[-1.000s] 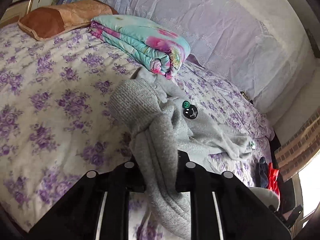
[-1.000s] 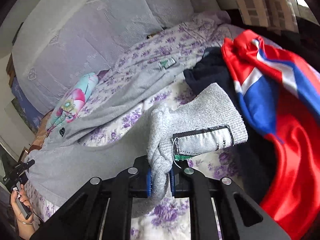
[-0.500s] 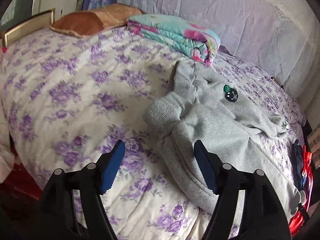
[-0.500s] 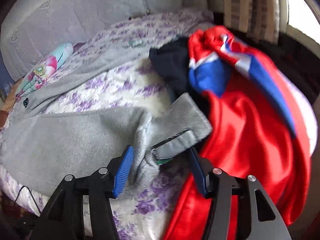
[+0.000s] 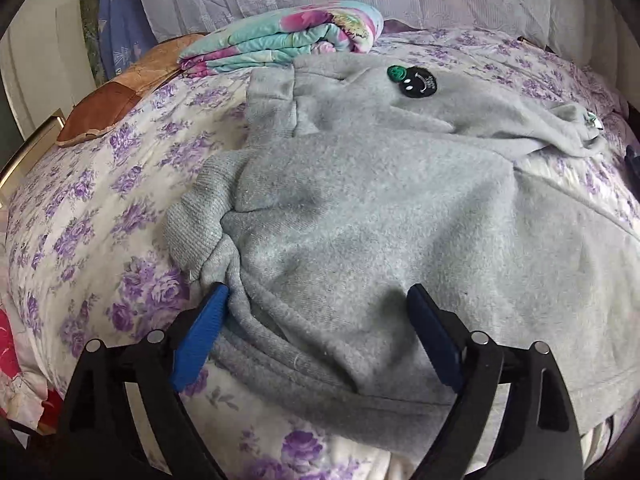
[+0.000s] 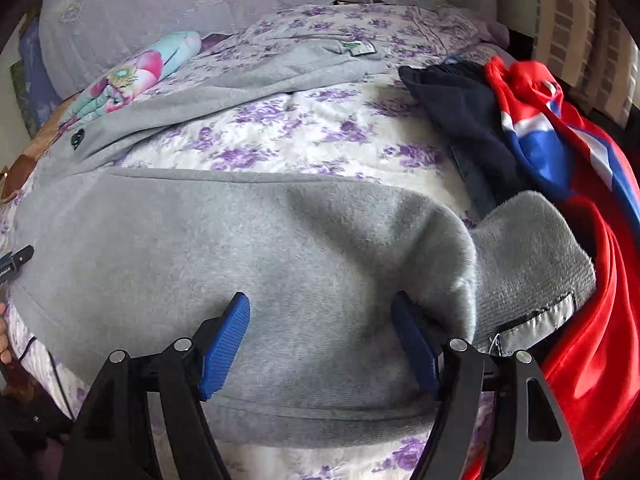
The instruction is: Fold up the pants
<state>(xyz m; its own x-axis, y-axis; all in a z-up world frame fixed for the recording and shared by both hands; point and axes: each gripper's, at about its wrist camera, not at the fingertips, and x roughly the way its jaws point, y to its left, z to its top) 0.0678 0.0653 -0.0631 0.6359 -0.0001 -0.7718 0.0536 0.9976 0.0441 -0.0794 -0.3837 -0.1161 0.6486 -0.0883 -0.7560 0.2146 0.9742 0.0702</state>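
both wrist views look close down on the pants, facing the headboard.

One pair of grey pants, two legs showing. Two patches on the far leg: one green, one black. One folded floral quilt. One brown pillow. One dark navy garment. One red-white-blue garment. Two grippers: left gripper, right gripper.
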